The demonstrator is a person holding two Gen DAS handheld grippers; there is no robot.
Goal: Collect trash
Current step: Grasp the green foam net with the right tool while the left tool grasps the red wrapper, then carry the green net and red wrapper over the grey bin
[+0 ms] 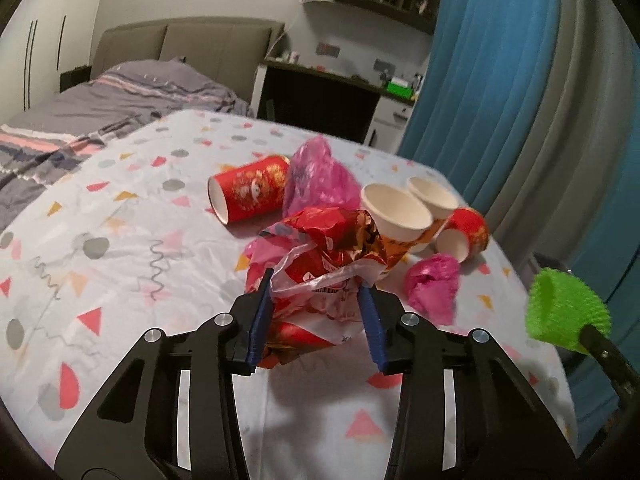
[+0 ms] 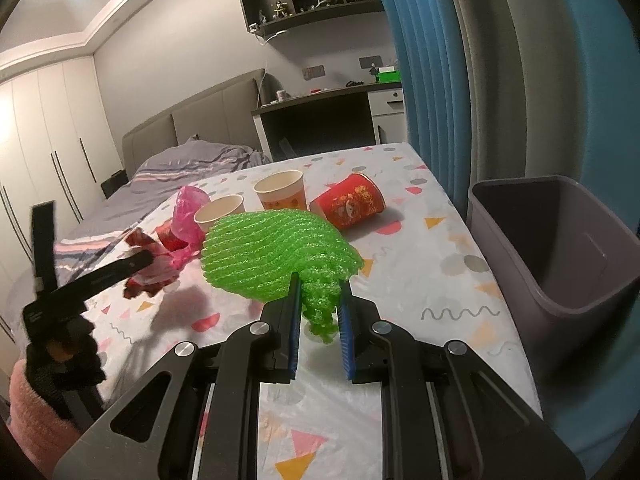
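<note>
My left gripper (image 1: 316, 284) is closed around a crumpled red and white wrapper (image 1: 320, 248) on the patterned tablecloth, with both blue pads against its sides. The right wrist view shows the same gripper (image 2: 136, 264) at the left with the wrapper (image 2: 148, 276) at its tip. My right gripper (image 2: 320, 286) is shut on a green foam net (image 2: 272, 252), held above the table; the net (image 1: 560, 308) also shows at the right of the left wrist view. Loose on the table are a red cup (image 1: 250, 192) on its side, two upright cups (image 1: 396, 212), and pink plastic (image 1: 432, 288).
A grey bin (image 2: 560, 240) stands open beside the table's right edge, in front of a blue curtain (image 2: 424, 80). Another red cup (image 2: 348, 200) lies near the far edge. A bed (image 1: 120, 96) is behind the table on the left, and a desk (image 2: 320, 112) behind it.
</note>
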